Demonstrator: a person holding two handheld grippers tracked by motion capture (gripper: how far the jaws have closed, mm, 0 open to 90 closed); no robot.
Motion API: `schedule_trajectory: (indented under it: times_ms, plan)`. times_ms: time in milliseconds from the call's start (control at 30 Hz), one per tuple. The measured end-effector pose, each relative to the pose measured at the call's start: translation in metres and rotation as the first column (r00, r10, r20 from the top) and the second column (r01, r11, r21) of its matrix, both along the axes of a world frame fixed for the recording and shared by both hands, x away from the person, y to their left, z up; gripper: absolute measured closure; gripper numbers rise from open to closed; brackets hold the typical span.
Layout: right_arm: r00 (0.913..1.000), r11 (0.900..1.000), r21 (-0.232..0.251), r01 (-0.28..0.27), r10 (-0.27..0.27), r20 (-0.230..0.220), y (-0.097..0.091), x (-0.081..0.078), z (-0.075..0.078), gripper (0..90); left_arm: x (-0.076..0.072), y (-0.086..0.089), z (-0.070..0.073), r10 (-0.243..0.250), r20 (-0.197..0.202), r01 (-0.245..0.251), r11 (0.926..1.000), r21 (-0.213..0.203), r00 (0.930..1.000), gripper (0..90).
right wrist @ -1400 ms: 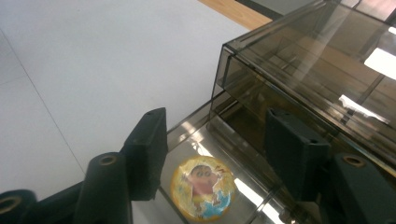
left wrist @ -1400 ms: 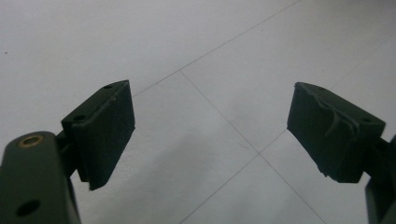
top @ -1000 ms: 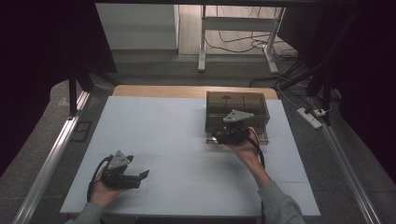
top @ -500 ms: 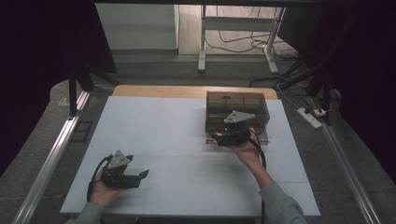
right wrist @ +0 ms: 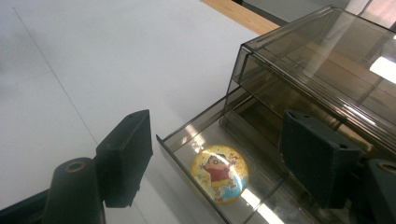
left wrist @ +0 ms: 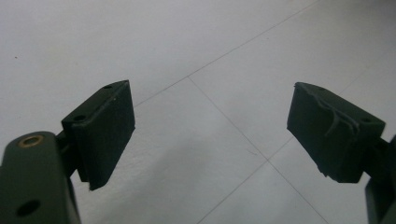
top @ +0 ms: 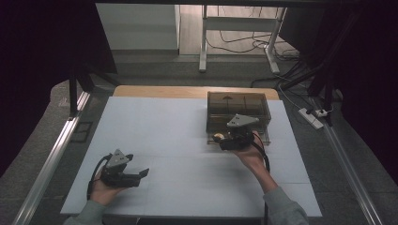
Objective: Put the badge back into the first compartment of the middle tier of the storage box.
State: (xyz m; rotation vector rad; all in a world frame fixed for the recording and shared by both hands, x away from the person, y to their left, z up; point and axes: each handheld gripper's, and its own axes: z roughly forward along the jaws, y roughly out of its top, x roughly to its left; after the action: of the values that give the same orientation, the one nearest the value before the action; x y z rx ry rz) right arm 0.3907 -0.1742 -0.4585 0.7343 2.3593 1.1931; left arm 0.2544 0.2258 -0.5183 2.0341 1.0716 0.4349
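Observation:
A smoky clear drawer box [top: 238,107] stands at the table's right back, and its bottom drawer [right wrist: 201,135] is pulled out. Inside the drawer lies a round yellow badge [right wrist: 219,173] with a cartoon figure on it, also visible as a small spot [top: 217,137] in the high view. My right gripper [right wrist: 215,156] hovers open over the drawer's front corner, jaws either side of the badge and apart from it. My left gripper [top: 141,174] rests open near the table's front left, nothing between its pads [left wrist: 105,133].
The white table top [top: 164,126] has thin seam lines and a wooden strip along its far edge. Metal rails run down both sides of the table. A power strip [top: 312,118] and cables lie on the floor to the right.

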Motion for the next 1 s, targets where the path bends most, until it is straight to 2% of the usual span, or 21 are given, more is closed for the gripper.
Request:
schedule_trajectory:
  times_ms: [167, 333, 467, 1000]
  plan:
    - [1.0000, 1.0000, 0.005, -0.002, 0.002, 0.004, -0.003, -0.003, 0.001, 25.3, 0.002, 0.000, -0.001, -0.001, -0.004, 0.001, 1.0000, 0.000, 1.0000, 15.4]
    - [1.0000, 1.0000, -0.003, -0.005, 0.005, -0.005, -0.007, -0.009, 0.001, 25.1, 0.001, 0.000, -0.001, 0.002, -0.008, -0.002, 1.0000, 0.000, 1.0000, 15.4]
    - [0.9999, 1.0000, 0.008, 0.003, -0.003, -0.015, -0.014, -0.016, 0.001, 24.8, 0.000, 0.001, 0.000, 0.001, -0.006, -0.001, 1.0000, -0.007, 1.0000, 15.4]
    - [0.9995, 0.9990, 0.031, 0.032, -0.032, 0.005, -0.055, -0.060, -0.003, 25.2, -0.002, 0.002, 0.000, -0.013, -0.007, 0.012, 0.9998, -0.016, 0.9999, 15.4]
